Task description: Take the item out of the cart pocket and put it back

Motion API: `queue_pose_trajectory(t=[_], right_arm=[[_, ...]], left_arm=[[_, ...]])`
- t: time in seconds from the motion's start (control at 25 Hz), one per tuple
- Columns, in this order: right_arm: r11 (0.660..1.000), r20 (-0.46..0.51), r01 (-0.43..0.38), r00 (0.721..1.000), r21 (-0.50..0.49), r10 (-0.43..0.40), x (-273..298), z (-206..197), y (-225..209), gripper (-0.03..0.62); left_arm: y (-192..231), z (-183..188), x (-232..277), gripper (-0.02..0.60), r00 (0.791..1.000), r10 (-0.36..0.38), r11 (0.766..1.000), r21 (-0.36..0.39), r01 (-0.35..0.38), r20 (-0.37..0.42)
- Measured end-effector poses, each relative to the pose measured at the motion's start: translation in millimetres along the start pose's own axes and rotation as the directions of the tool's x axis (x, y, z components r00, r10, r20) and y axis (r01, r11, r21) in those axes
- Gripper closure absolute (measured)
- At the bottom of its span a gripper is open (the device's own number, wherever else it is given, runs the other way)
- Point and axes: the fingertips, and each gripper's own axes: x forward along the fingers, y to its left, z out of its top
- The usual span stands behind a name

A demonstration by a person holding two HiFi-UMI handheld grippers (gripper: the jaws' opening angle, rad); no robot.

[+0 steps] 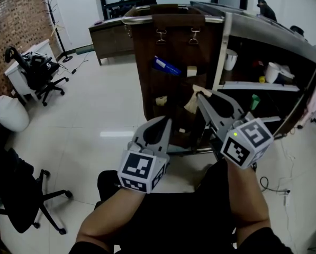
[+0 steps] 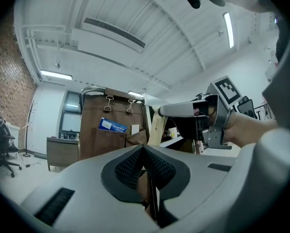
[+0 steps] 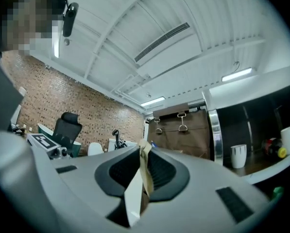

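Observation:
A brown fabric organizer (image 1: pixel 171 52) with several pockets hangs by two clips on the end of a metal cart (image 1: pixel 274 41). My right gripper (image 1: pixel 201 96) is shut on a flat beige paper packet (image 1: pixel 192 103), held just in front of the lower pockets. In the right gripper view the packet (image 3: pixel 141 178) stands edge-on between the pads, at the right gripper (image 3: pixel 145 152). My left gripper (image 1: pixel 165 123) hangs lower left of the packet, jaws together and empty. In the left gripper view the left gripper (image 2: pixel 144 148) faces the organizer (image 2: pixel 110 135) and the packet (image 2: pixel 155 125).
A blue packet (image 1: pixel 166 66) and small pale cards (image 1: pixel 191 71) sit in the upper pockets. White cups (image 1: pixel 230 60) stand on the cart's shelves. Office chairs (image 1: pixel 41 73) and a desk (image 1: pixel 111 36) stand at the left and back, on a white tiled floor (image 1: pixel 94 110).

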Motion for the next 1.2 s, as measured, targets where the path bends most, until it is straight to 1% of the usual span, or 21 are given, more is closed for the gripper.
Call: queue_pose_trajectory(t=[0.12,0.24,0.44,0.56,0.64,0.8,1.2], right_arm=[[0.999,0.014,-0.011,1.000,0.046,0.011,-23.1,-3.6,14.1,0.528],[0.997,0.007,-0.013,1.000,0.076,0.012,-39.7,-14.2,24.9,0.528],[0.993,-0.056,0.010,0.998,0.115,-0.003,-50.6,-54.6,32.3,0.528],[0.990,-0.095,0.021,0.995,0.143,-0.007,-48.4,-80.5,33.1,0.528],[0.988,-0.111,0.023,0.994,0.153,-0.006,-45.6,-90.4,33.9,0.528],[0.988,-0.115,0.021,0.993,0.155,-0.003,-43.3,-92.7,33.5,0.528],[0.986,-0.116,0.022,0.993,0.166,-0.003,-43.7,-94.1,32.1,0.528]], left_arm=[[-10.3,0.3,-14.6,0.581,1.000,-0.007,1.000,0.015,0.007,0.010],[-19.2,-2.9,-22.2,0.581,1.000,-0.018,1.000,0.023,0.018,-0.001],[-30.4,-13.3,-26.3,0.581,0.999,-0.029,1.000,0.008,0.030,-0.022],[-29.5,-19.6,-23.8,0.581,0.999,-0.023,1.000,-0.016,0.023,-0.027],[-27.1,-21.3,-22.0,0.581,1.000,-0.017,0.999,-0.032,0.016,-0.027],[-22.2,-17.5,-18.9,0.581,1.000,-0.004,0.999,-0.034,0.003,-0.016],[-16.5,-21.3,-13.6,0.581,1.000,-0.003,0.999,-0.039,0.002,-0.021]])
